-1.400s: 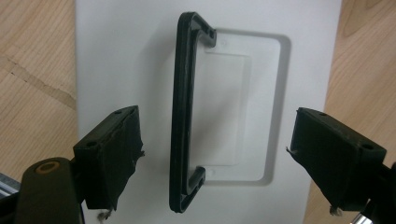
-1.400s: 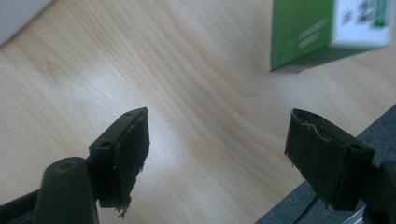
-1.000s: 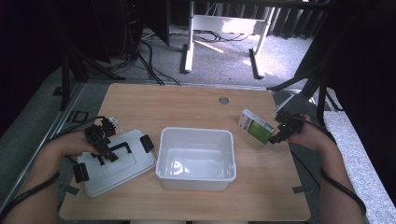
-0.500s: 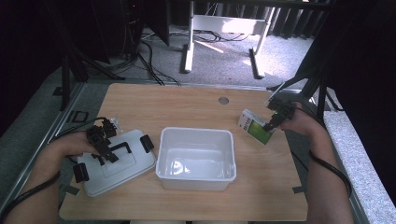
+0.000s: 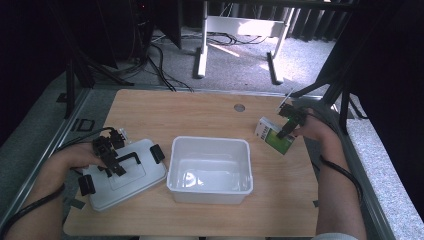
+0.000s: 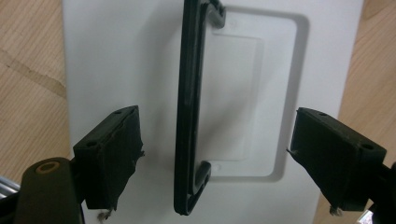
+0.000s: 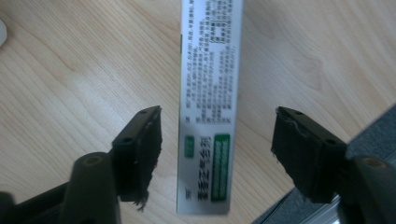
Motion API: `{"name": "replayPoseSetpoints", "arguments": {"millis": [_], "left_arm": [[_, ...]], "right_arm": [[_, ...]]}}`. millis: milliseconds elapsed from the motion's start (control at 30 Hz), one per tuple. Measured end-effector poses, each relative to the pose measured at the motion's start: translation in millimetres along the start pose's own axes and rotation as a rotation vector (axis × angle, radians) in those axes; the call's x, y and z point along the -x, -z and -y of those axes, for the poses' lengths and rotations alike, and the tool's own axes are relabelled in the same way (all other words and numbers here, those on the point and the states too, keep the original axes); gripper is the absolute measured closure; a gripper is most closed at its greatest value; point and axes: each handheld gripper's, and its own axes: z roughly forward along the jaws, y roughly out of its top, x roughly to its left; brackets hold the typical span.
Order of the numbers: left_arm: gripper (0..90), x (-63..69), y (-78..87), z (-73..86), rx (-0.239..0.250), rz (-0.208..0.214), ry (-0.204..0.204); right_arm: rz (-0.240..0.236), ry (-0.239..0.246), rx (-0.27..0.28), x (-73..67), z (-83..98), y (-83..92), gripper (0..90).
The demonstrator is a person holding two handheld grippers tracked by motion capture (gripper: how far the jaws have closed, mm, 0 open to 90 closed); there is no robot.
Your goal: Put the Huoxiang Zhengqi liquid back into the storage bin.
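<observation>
Since the earlier frames, the right gripper (image 5: 286, 131) has been carried from the right edge of the tabletop (image 5: 200, 112) inward and a little down, so that it is now seen over the box (image 5: 274, 136), where before it was held just beside it. Its fingers (image 7: 140, 154) have just been closing, but they are not clenched: in the right gripper view the box (image 7: 209, 107) lies between them, with a clear strip of wood on each side, and neither finger touches it. The box itself has not been shifted. It is a small white and green carton with printed text, lying flat near the right edge of the tabletop, to the right of the tub (image 5: 210, 169) and apart from it.

No change is seen on the left side. The left gripper (image 5: 111, 159) is held over the lid (image 5: 125, 175), as in the earlier frames. Its fingers (image 6: 112, 154) are spread wide and grasp nothing. In the left gripper view the black handle (image 6: 189, 107) of the lid (image 6: 107, 56) runs between them, nearer to one finger than to the other, and it is touched by neither.

The lid rests flat at the front left of the tabletop, just beside the white tub, which stands in the middle and has stayed in place.
</observation>
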Motion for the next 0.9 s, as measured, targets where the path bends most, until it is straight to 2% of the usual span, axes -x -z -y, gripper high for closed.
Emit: {"name": "replayPoseSetpoints", "arguments": {"millis": [100,500,900], "left_arm": [[17.1,-0.3,-1.7,1.0,-0.003,-0.001,-0.001],[17.1,-0.8,-2.5,4.1,-0.012,0.002,0.012],[17.1,-0.7,0.1,4.3,-0.013,-0.001,0.008]], "right_arm": [[-0.013,0.005,-0.018,0.1,-4.2,-8.3,39.4],[-0.039,0.018,-0.051,-1.1,-8.7,-16.0,56.2],[-0.031,0.045,-0.069,-3.5,-10.6,-17.3,62.7]]}}
